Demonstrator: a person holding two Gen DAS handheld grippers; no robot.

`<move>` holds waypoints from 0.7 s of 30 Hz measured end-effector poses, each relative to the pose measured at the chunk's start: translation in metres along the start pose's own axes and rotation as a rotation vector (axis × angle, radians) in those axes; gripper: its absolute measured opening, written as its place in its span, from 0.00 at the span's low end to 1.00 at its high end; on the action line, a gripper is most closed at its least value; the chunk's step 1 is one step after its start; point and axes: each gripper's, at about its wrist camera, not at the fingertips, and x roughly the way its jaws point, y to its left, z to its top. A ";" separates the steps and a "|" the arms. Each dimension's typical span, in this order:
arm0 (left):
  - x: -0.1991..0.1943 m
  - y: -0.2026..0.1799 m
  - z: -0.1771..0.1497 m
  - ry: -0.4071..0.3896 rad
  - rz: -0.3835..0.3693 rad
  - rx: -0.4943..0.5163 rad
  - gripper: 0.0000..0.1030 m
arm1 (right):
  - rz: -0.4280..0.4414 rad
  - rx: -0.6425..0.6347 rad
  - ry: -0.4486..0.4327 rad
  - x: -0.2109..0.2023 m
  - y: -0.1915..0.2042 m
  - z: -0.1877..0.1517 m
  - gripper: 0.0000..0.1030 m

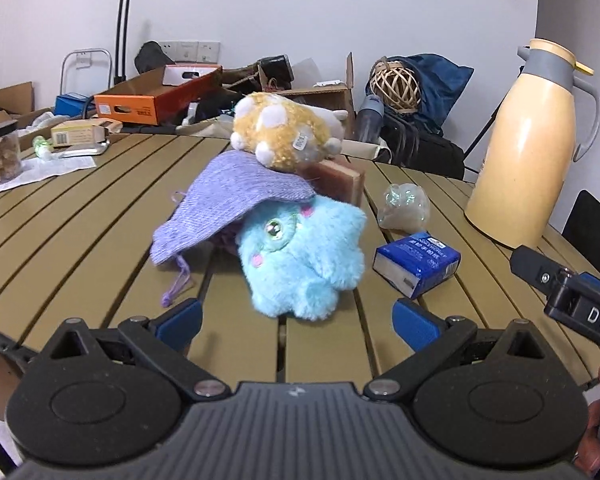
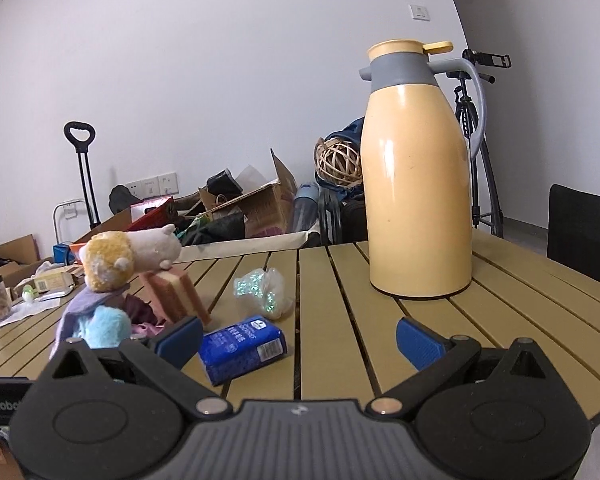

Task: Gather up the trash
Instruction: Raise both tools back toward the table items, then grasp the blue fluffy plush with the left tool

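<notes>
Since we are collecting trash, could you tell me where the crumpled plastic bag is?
The crumpled plastic bag lies on the slatted table, between the blue tissue pack and the yellow thermos jug.

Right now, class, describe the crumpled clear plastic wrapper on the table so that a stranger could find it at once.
Start at the tall yellow thermos jug standing on the slatted table. On the side towards the pile of soft toys lies the crumpled plastic wrapper, just beyond the blue tissue pack. It is the only see-through thing there, with a greenish glitter, unlike the solid blue pack.
</notes>
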 end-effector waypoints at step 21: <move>0.059 0.020 0.030 0.065 -0.033 -0.225 1.00 | -0.035 0.017 0.025 0.025 -0.008 -0.008 1.00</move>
